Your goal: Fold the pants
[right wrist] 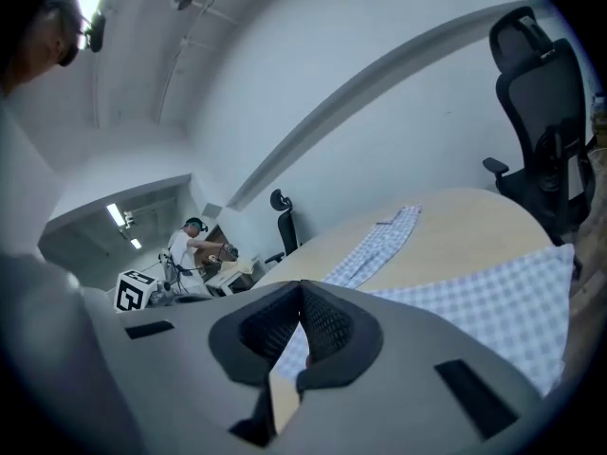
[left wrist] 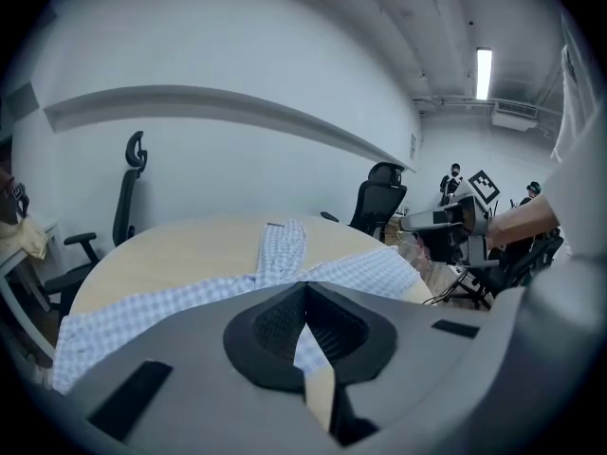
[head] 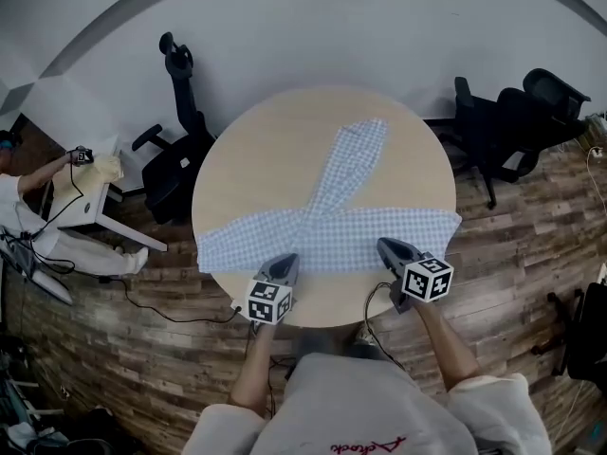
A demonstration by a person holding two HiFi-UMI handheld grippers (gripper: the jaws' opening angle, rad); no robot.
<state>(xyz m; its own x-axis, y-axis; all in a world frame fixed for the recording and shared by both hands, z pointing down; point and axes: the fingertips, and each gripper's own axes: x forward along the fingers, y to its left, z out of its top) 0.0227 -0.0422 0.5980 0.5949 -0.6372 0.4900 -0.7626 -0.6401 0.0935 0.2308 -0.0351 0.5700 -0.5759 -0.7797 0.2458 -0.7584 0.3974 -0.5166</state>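
Observation:
Light blue checked pants [head: 332, 221] lie flat on the round wooden table [head: 247, 169]. One leg runs to the far side, the other to the left edge, and the wide part reaches the right edge. My left gripper [head: 287, 259] hovers at the pants' near edge, jaws shut, with no cloth seen pinched. My right gripper [head: 384, 245] is shut too, over the near edge of the wide part. The left gripper view has the shut left gripper [left wrist: 304, 287] in front of the pants [left wrist: 275, 254]. The right gripper view shows the right gripper [right wrist: 302, 287] and pants [right wrist: 455, 292] likewise.
Black office chairs stand behind the table at the left [head: 175, 159] and the right [head: 512, 121]. A person [head: 19, 188] works at a small white table far left. Cables [head: 171, 311] trail over the wooden floor by the table's near side.

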